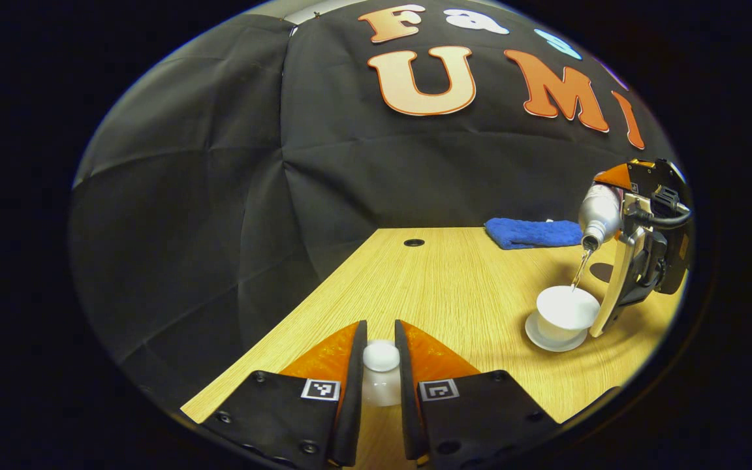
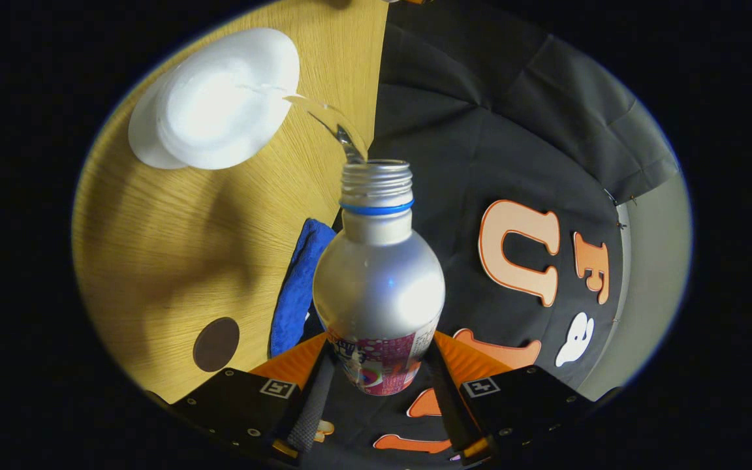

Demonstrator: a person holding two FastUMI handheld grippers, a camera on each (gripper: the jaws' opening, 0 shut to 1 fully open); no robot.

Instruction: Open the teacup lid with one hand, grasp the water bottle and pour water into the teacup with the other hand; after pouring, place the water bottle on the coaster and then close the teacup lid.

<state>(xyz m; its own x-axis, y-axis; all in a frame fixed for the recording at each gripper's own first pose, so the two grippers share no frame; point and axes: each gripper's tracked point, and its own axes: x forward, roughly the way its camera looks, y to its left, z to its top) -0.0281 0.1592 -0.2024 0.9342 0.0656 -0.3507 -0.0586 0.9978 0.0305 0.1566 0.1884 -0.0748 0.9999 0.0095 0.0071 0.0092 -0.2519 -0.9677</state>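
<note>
At the bottom of the left gripper view, the left gripper (image 1: 381, 365) pinches the lid (image 1: 381, 358). At right, the right gripper (image 2: 379, 385) squeezes the tipped water bottle (image 2: 379, 287), pouring into the teacup (image 1: 567, 312). Next I think: tip it upright, then onto the coaster (image 2: 216, 344), lower left.

Water bottle (image 2: 379, 287) carries printed label (image 2: 379, 362) low on body, pink and white with small dark print; characters too small and warped to read. Square black-and-white coded markers on left gripper (image 1: 381, 359) and on right gripper (image 2: 379, 391); patterns only, no letters or numbers. No other readable writing on things on table.
</note>
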